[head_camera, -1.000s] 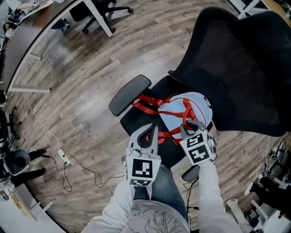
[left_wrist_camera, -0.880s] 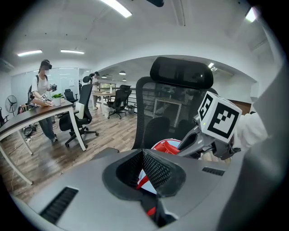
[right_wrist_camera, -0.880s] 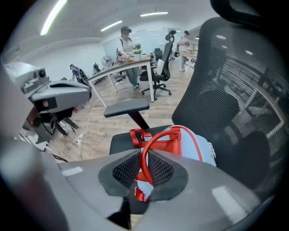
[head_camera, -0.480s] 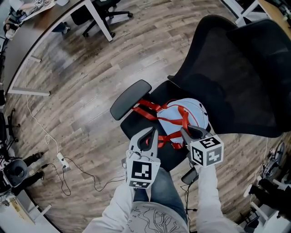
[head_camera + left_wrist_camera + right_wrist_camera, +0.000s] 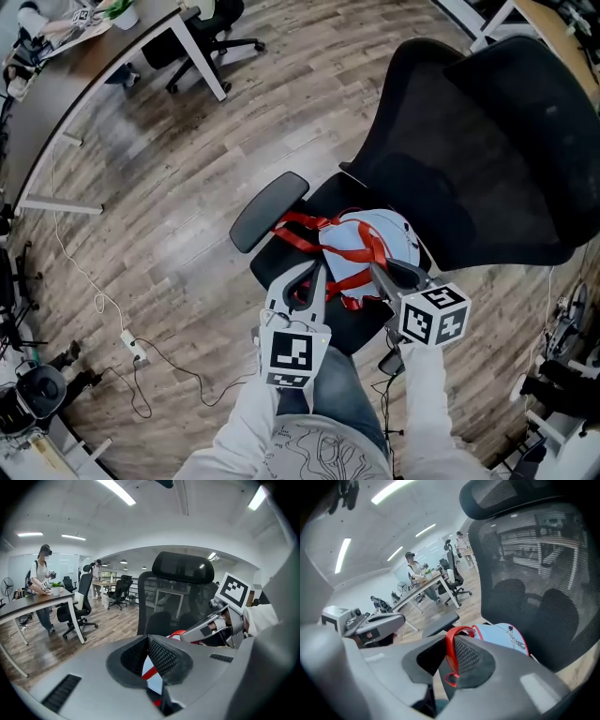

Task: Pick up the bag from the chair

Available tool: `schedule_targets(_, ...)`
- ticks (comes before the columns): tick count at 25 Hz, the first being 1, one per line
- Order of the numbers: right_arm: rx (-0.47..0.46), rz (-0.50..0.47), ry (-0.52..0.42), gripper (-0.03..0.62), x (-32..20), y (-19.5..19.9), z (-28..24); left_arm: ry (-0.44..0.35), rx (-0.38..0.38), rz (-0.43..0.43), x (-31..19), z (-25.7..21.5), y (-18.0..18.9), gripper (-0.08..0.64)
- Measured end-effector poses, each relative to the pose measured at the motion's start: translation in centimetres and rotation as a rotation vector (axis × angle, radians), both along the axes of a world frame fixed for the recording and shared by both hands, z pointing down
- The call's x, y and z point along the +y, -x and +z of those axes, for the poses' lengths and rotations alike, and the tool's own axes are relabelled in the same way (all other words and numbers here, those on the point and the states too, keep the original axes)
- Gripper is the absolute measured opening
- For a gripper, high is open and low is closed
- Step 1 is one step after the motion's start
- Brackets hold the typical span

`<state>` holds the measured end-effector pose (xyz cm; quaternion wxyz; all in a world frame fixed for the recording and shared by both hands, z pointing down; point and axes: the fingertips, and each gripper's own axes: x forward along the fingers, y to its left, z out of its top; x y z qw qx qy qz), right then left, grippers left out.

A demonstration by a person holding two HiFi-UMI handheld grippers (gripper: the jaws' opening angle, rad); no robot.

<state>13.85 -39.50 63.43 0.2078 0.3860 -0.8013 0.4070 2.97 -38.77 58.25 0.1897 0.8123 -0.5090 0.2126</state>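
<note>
A light blue bag point(image 5: 380, 239) with red straps lies on the seat of a black office chair point(image 5: 469, 159). My right gripper point(image 5: 377, 270) is shut on a red strap loop point(image 5: 450, 654) just above the bag point(image 5: 501, 637). Its jaws have just been opening slightly, with the strap still between them. My left gripper point(image 5: 319, 273) is at the bag's near edge. It is shut on blue fabric with red trim point(image 5: 151, 672). The right gripper point(image 5: 206, 627) shows in the left gripper view. The left gripper point(image 5: 401, 618) shows in the right gripper view.
The chair's armrest point(image 5: 269, 209) juts out left of the bag, and its tall mesh back point(image 5: 529, 573) rises behind. A desk point(image 5: 94, 47) and another chair point(image 5: 211, 23) stand at the far left. Cables and a power strip point(image 5: 131, 328) lie on the wooden floor. People stand by a desk point(image 5: 42, 583).
Both grippers have risen. The right gripper has rolled, so its marker cube shows other faces. The red straps are drawn up tighter and the bag has shifted slightly on the seat.
</note>
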Motion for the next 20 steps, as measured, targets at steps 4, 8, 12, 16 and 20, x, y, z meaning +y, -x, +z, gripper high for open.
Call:
schedule_targets(4, -0.037, 0.041, -0.036, 0.061, 0.5, 0.5, -2.6, -0.025, 0.006, 0.005, 0.3, -1.4, 0.3, 0.006)
schedule_targets(8, -0.100, 0.068, -0.074, 0.061, 1.3, 1.4, -5.6, -0.069, 0.021, 0.013, 0.5, -3.6, 0.4, 0.006)
schedule_targets(12, -0.137, 0.100, -0.128, 0.061, 2.0, 2.2, -8.9, -0.129, 0.033, 0.025, 0.8, -6.5, 0.7, 0.006)
schedule_targets(16, -0.158, 0.140, -0.178, 0.061, 2.8, 2.7, -12.0, -0.196, 0.054, 0.027, 1.2, -9.7, 1.2, 0.006)
schedule_targets(20, -0.205, 0.195, -0.217, 0.060, 4.3, 2.7, -15.4, -0.241, 0.061, 0.025, 2.6, -12.6, 2.0, 0.006)
